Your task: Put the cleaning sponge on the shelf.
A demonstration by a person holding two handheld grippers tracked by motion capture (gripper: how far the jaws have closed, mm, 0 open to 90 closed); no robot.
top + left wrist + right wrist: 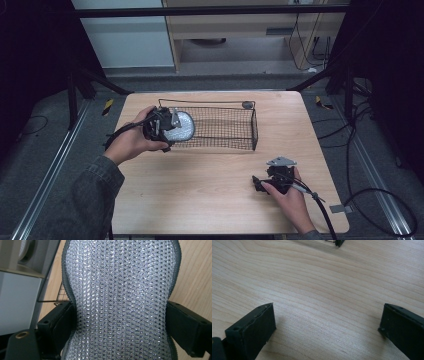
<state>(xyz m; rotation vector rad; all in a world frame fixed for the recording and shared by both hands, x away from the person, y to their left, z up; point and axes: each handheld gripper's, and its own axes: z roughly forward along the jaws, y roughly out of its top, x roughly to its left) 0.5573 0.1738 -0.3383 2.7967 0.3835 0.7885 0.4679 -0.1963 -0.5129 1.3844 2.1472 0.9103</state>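
Left of centre in the high view, the left tongs (172, 125) clamp a silvery mesh pad (181, 126) at the left end of a black wire basket (235, 131) on the wooden tabletop (210, 195). In the left gripper view the pad (121, 300) overflows the frame, its ends cut off. At lower right, the right tongs (257, 184) rest open, holding nothing, partly hidden by the hand.

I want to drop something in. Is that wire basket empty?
Nearly: the basket holds nothing loose, but the left tool holds a sparkly pad at its left end.

Grey floor (45, 150), pale cabinet (240, 35), dark curtains (390, 60)
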